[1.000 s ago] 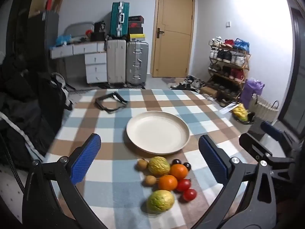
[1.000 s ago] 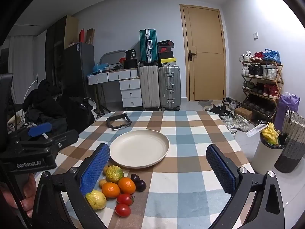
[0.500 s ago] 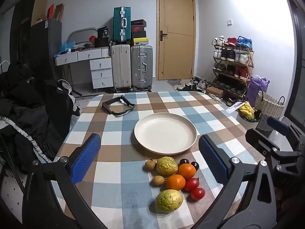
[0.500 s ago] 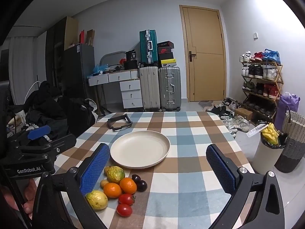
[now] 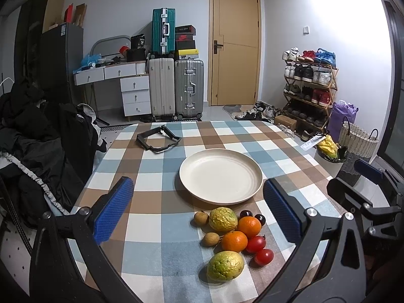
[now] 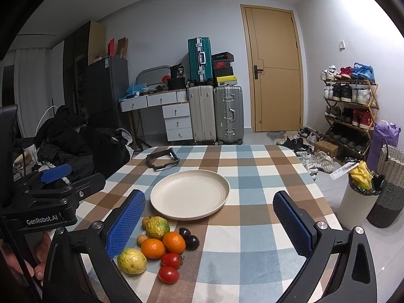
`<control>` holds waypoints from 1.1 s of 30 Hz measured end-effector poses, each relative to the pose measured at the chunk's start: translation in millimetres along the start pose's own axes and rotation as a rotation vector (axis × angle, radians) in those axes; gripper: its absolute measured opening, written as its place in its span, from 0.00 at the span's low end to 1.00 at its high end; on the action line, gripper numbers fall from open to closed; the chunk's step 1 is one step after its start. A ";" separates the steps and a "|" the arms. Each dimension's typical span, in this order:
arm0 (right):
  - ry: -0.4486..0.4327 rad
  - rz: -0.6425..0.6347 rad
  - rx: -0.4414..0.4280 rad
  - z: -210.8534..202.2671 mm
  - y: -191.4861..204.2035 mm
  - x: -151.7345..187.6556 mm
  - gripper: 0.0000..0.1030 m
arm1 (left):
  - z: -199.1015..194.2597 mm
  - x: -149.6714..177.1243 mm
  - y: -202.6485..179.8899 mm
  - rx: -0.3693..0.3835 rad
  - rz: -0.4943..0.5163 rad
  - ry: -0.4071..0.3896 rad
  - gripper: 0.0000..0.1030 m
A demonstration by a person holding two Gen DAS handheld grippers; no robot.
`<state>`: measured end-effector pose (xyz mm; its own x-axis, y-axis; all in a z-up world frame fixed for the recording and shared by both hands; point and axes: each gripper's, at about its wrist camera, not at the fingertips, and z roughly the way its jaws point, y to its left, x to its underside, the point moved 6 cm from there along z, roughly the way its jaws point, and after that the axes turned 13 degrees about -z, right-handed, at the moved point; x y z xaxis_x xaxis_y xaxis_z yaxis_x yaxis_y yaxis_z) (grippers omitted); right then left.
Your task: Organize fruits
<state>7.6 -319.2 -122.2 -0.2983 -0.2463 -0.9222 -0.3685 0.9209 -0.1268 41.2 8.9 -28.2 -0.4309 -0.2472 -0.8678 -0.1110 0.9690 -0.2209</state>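
Note:
A cream plate (image 5: 221, 176) (image 6: 190, 194) lies empty in the middle of the checked tablecloth. In front of it sits a cluster of fruit: two yellow-green guavas (image 5: 225, 265) (image 6: 131, 260), two oranges (image 5: 234, 241) (image 6: 152, 248), two red tomatoes (image 5: 263, 256) (image 6: 168, 274), two dark plums (image 5: 260, 219) (image 6: 192, 242) and two small brown fruits (image 5: 201, 218). My left gripper (image 5: 199, 213) is open and empty above the near table, with the fruit between and beyond its fingers. My right gripper (image 6: 209, 223) is open and empty, with the fruit by its left finger.
A black open frame (image 5: 158, 140) (image 6: 162, 161) lies at the table's far left. The other gripper shows in each view's edge (image 5: 366, 197) (image 6: 48, 192). Dark clothes pile up left of the table (image 5: 38, 146); a bin and a basket stand to its right (image 6: 361, 197).
The left view has shifted left and pitched up a little, so plate and fruit sit further right in it. The right gripper has barely moved. Both stay open.

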 end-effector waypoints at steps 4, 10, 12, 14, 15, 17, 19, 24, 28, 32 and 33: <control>0.002 -0.004 -0.008 0.0 1.8 1.8 1.00 | 2.4 1.3 0.0 -0.002 -0.001 0.002 0.99; 0.007 0.004 -0.010 0.1 1.2 4.3 1.00 | 6.4 3.8 -1.5 -0.008 0.004 0.007 0.99; 0.007 0.006 -0.010 0.3 1.1 4.6 1.00 | 7.4 4.0 -2.1 -0.005 0.004 0.008 0.99; 0.005 0.009 -0.014 0.4 1.5 5.2 1.00 | 7.2 4.1 -1.9 -0.009 0.007 0.007 0.99; 0.006 0.008 -0.014 1.4 1.6 5.6 1.00 | 6.7 3.8 -1.5 -0.007 0.006 0.009 0.99; 0.006 0.006 -0.014 1.4 2.2 6.2 1.00 | 7.0 4.5 -1.6 -0.007 0.004 0.010 0.99; 0.005 0.004 -0.015 1.6 3.2 7.3 1.00 | 7.8 5.3 -1.5 -0.007 0.005 0.011 0.99; 0.005 0.002 -0.019 0.8 3.9 8.3 1.00 | 8.2 5.5 -1.4 -0.008 0.005 0.010 0.99; 0.004 0.002 -0.019 0.6 4.1 8.4 1.00 | 8.7 6.5 -1.1 -0.008 0.003 0.009 0.99; -0.001 0.002 -0.028 -0.6 5.2 8.6 1.00 | 10.2 8.2 -1.0 -0.008 0.005 0.010 0.99; -0.002 0.003 -0.029 -0.9 5.9 9.1 1.00 | 9.8 7.5 -0.5 -0.008 0.004 0.012 0.99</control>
<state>1.9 -316.2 -131.0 -0.2976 -0.2433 -0.9232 -0.3935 0.9123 -0.1136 46.8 6.6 -38.9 -0.4418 -0.2432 -0.8635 -0.1159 0.9700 -0.2138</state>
